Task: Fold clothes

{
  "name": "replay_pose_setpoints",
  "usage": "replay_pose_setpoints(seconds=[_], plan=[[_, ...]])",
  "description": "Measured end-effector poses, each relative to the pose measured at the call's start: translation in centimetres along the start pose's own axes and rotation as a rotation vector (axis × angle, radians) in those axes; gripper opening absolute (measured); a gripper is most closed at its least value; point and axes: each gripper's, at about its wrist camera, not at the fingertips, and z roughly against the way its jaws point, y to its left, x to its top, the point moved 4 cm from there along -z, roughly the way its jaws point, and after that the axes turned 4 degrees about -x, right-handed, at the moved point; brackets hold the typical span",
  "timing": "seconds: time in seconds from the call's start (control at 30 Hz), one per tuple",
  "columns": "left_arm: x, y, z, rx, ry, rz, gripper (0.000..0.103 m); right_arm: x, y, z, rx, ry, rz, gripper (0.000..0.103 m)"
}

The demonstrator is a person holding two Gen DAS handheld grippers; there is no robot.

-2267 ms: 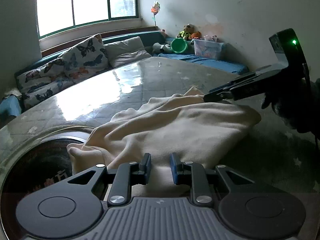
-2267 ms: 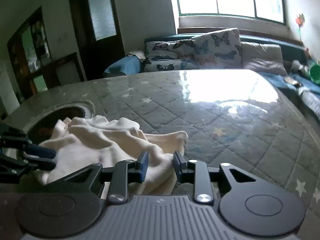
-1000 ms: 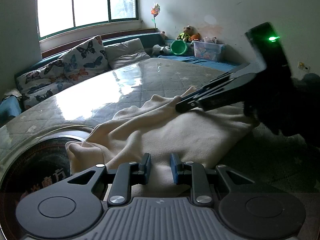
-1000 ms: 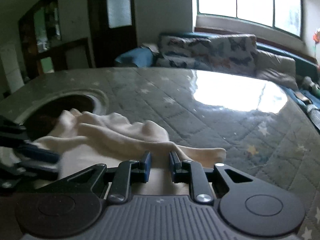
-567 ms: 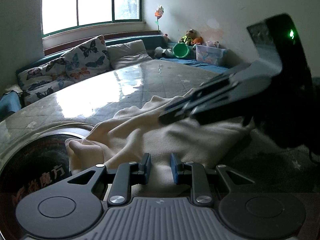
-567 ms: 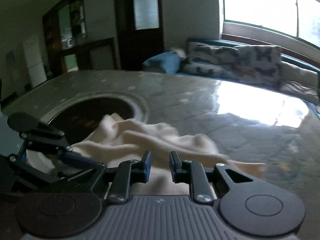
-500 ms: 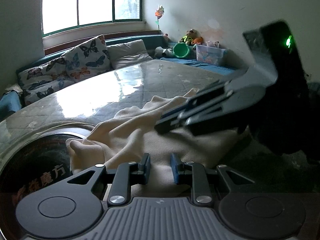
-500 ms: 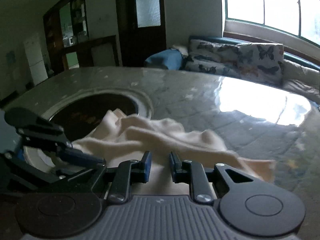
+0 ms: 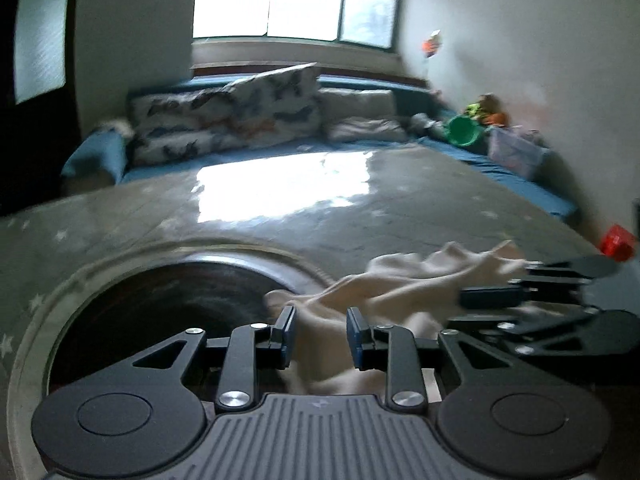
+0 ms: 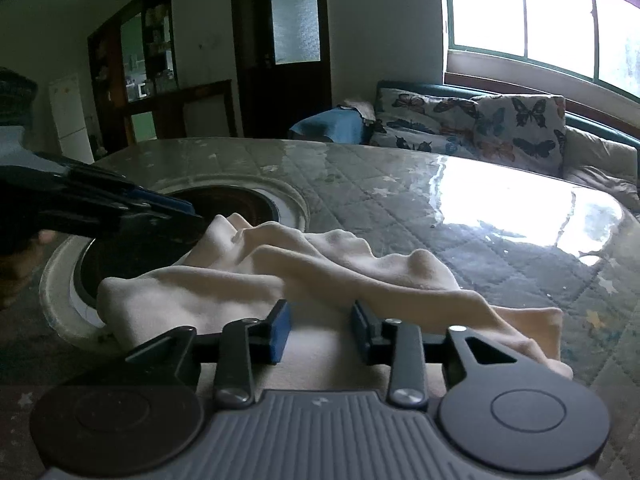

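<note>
Both the left gripper (image 9: 318,336) and right gripper (image 10: 320,330) have just been opening, jaws now parted and loose around the cream garment (image 10: 320,264), which lies bunched on the quilted surface (image 10: 400,184), suggesting a release before regrasping.
</note>
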Motion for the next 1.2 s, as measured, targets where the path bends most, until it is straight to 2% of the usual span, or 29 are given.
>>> replay_pose_setpoints(seconds=[0.17, 0.27, 0.43, 0.53, 0.63, 0.7, 0.83, 0.97, 1.03, 1.1, 1.17, 1.2], plan=[[-0.3, 1.2, -1.7, 0.02, 0.034, 0.055, 0.031, 0.0, -0.2, 0.0, -0.006, -0.001, 0.003, 0.038], [-0.5, 1.2, -1.7, 0.02, 0.03, 0.055, 0.029, -0.1, 0.0, 0.0, -0.012, -0.002, 0.012, 0.04], [-0.3, 0.5, -1.6, 0.036, 0.014, 0.018, 0.007, -0.1, 0.0, 0.0, -0.009, 0.0, 0.014, 0.043], [0.0, 0.2, -1.4, 0.069, -0.009, -0.008, 0.006, -0.1, -0.1, 0.0, -0.003, 0.0, 0.006, 0.046], [0.4, 0.0, -1.4, 0.134, -0.021, -0.047, 0.006, -0.2, 0.0, 0.0, 0.007, 0.004, 0.01, 0.052], [0.4, 0.0, -1.7, 0.147, -0.021, -0.065, 0.006, -0.2, 0.1, 0.0, 0.012, 0.006, 0.012, 0.055], [-0.5, -0.5, -2.7, 0.16, 0.029, -0.082, 0.006, -0.2, 0.1, 0.0, 0.014, 0.006, 0.011, 0.056], [0.2, -0.4, -2.1, 0.168, 0.006, -0.058, 0.01, -0.2, 0.1, 0.1, 0.018, 0.007, 0.009, 0.058], [0.8, -0.7, -1.2, 0.19, -0.042, -0.074, 0.009, -0.1, 0.0, 0.0, 0.019, 0.009, 0.011, 0.06], [1.4, -1.4, -0.5, 0.136, -0.071, -0.08, 0.009, 0.0, 0.0, 0.0, 0.02, 0.01, 0.011, 0.06], [1.7, -2.4, -0.6, 0.039, -0.068, -0.068, 0.008, 0.0, 0.0, 0.0, 0.02, 0.01, 0.012, 0.061], [1.6, -2.6, -1.0, 0.02, -0.057, -0.066, 0.007, -0.1, 0.0, 0.0, 0.019, 0.01, 0.012, 0.061]])
